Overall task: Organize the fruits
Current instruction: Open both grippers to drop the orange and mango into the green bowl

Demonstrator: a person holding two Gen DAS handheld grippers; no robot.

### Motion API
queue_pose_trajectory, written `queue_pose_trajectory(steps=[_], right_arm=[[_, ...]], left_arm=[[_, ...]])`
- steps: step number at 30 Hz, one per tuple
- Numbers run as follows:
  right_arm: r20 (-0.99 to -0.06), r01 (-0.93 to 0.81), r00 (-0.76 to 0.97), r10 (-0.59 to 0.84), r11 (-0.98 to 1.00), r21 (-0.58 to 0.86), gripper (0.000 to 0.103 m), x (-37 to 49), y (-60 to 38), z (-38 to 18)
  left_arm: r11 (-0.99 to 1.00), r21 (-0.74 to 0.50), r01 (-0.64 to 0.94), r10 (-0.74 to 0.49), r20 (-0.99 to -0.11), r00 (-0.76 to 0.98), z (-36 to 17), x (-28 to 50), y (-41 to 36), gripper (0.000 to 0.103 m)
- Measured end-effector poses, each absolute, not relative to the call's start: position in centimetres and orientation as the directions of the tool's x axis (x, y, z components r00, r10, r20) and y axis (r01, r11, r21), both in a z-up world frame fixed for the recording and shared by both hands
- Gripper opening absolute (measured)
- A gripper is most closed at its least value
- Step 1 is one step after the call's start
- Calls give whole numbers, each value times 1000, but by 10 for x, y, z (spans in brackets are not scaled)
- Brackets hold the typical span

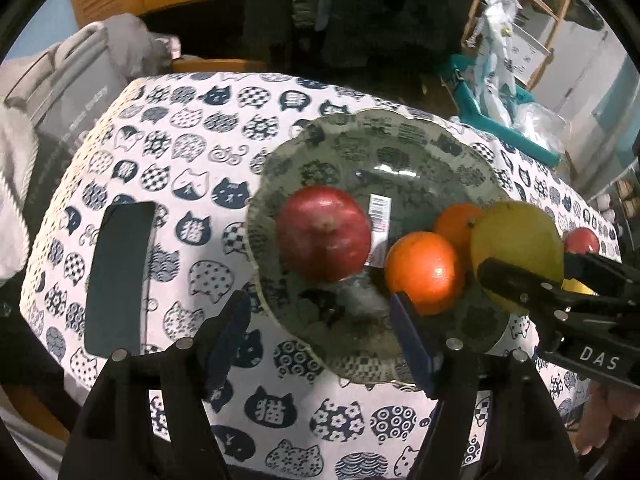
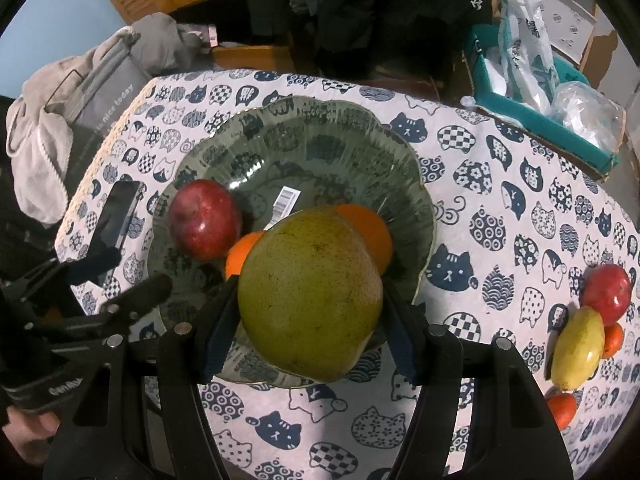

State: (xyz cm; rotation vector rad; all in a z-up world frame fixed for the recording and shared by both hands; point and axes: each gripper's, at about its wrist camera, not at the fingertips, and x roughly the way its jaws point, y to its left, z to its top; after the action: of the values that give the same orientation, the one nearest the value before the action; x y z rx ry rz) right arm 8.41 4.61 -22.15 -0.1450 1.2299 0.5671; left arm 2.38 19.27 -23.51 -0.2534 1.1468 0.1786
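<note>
Green pear [image 2: 310, 296] sits clamped between the right gripper [image 2: 308, 320] fingers, held above the glass bowl [image 2: 408, 168] near its oranges, presumably for release; left gripper [image 1: 320, 320] fingers spread wide, empty.

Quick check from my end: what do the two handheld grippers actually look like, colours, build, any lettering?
Both are matte black plastic. The left gripper and right gripper have angular frames with silver round bolts and dark blue finger pads. The right's body reads "DAS" in white; the left's carries white lettering, too blurred to read.

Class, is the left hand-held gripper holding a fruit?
No, the left hand-held gripper is open and empty above the bowl.
</note>
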Motion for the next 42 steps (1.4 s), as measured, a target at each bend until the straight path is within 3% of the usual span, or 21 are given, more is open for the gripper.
queue_pose_trajectory(steps=[22,25,42], right_arm=[[-922,-534,187,340,823,195,68,94,88,-231],[-911,-541,204,360,816,201,77,92,89,-224],[-865,-463,340,369,866,187,78,100,41,-175]], left_arm=[[931,-112,-347,47,-906,421,-230,15,218,73],[929,-115,-352,49,-904,424,-228,14,220,73],[939,-138,-314,38,-868,496,-196,12,206,73]])
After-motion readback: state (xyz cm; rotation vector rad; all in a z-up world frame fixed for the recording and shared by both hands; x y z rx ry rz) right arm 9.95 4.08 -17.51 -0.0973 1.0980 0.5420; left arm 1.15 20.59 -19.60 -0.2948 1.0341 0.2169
